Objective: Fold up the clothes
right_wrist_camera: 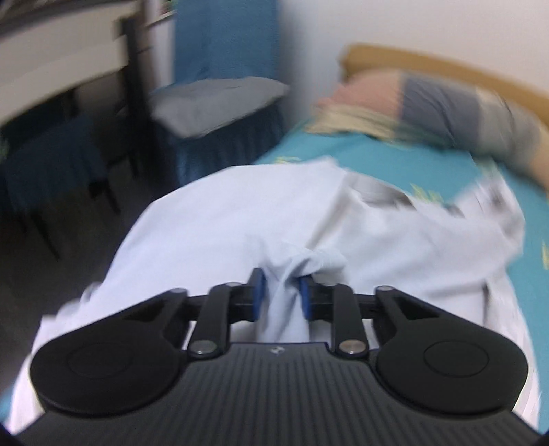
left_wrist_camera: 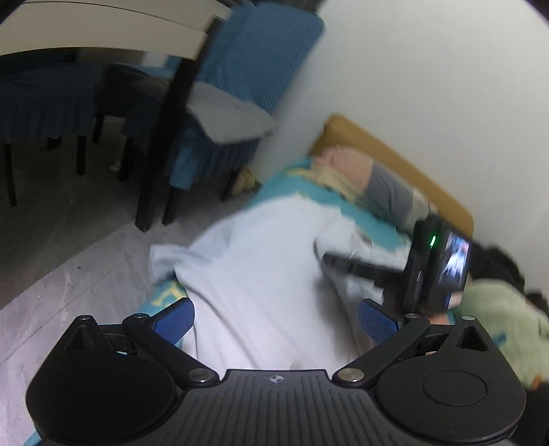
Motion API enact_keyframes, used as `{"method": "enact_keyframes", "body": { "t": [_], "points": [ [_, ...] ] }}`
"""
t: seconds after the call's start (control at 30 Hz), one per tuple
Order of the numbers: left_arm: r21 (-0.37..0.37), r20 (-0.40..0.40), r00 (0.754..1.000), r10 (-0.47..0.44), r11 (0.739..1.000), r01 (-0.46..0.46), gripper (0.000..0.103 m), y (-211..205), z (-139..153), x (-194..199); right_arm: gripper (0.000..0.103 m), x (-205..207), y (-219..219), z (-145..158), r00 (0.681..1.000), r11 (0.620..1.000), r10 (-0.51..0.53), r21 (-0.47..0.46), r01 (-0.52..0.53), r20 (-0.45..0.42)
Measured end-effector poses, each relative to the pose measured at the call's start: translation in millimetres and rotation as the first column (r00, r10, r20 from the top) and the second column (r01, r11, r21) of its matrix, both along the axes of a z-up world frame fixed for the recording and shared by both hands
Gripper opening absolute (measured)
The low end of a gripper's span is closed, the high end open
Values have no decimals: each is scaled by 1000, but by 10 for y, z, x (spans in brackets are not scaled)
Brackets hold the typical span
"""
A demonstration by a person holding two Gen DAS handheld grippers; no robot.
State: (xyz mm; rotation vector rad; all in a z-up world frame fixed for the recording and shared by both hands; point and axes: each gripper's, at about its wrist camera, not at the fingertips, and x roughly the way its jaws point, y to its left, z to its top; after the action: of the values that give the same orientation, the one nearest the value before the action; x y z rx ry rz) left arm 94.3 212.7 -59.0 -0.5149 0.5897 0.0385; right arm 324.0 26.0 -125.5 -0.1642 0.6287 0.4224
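A pale blue-white garment (left_wrist_camera: pixel 260 260) lies spread over the teal bed sheet (left_wrist_camera: pixel 291 187). My left gripper (left_wrist_camera: pixel 276 320) hovers above its near part, open, blue pads wide apart with nothing between them. In the right wrist view my right gripper (right_wrist_camera: pixel 282 297) is shut on a bunched fold of the same garment (right_wrist_camera: pixel 240 219), cloth pinched between the blue pads. The right gripper's body with its small screen (left_wrist_camera: pixel 435 264) shows at the garment's right side in the left wrist view. Both views are motion-blurred.
A striped pillow (right_wrist_camera: pixel 446 103) lies at the head of the bed against a yellow headboard (right_wrist_camera: pixel 411 56) and white wall. A blue-covered chair with a grey cushion (left_wrist_camera: pixel 226 116) and a dark-legged table (left_wrist_camera: pixel 103 27) stand left. A green garment (left_wrist_camera: pixel 501 326) lies right.
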Motion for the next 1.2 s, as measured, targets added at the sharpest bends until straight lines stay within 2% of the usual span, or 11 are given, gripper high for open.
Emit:
{"method": "enact_keyframes", "body": {
  "t": [0.2,0.27,0.33,0.53,0.73,0.77,0.83,0.9,0.97,1.1,1.2],
  "points": [
    [-63,27,995,94,994,-92,102,225,40,-159,24,-138,666,128,975,974,221,-54,-222,-35],
    [-83,29,992,124,989,-122,102,302,59,-206,42,-129,877,196,962,961,268,-52,-271,-58],
    [-94,24,989,147,985,-144,102,354,62,-227,86,-148,1143,224,937,933,343,-95,-348,-63],
    [-97,-37,978,204,974,-206,102,444,-30,-184,87,-210,2049,43,809,756,551,-288,-588,-207],
    [50,-68,923,379,925,-377,102,464,-92,-188,86,-266,2255,-258,813,697,534,-422,-579,-234],
    [64,-66,910,408,912,-404,102,469,-92,-200,85,-275,2282,-307,815,688,529,-444,-575,-235],
    [63,-56,889,454,890,-451,102,493,-83,-241,57,-293,2336,-405,820,668,520,-486,-564,-237],
    [61,-45,865,499,866,-496,102,517,-74,-281,14,-311,2390,-502,825,646,511,-527,-553,-239],
    [58,-35,839,543,840,-540,102,541,-64,-322,6,-329,2444,-600,831,622,502,-567,-540,-240],
    [61,-16,790,613,789,-611,102,616,-2,-426,5,-404,2060,-115,892,820,448,-421,-388,50],
    [66,-16,800,600,799,-598,102,589,11,-422,5,-420,1552,267,929,948,261,-250,-196,263]
  ]
}}
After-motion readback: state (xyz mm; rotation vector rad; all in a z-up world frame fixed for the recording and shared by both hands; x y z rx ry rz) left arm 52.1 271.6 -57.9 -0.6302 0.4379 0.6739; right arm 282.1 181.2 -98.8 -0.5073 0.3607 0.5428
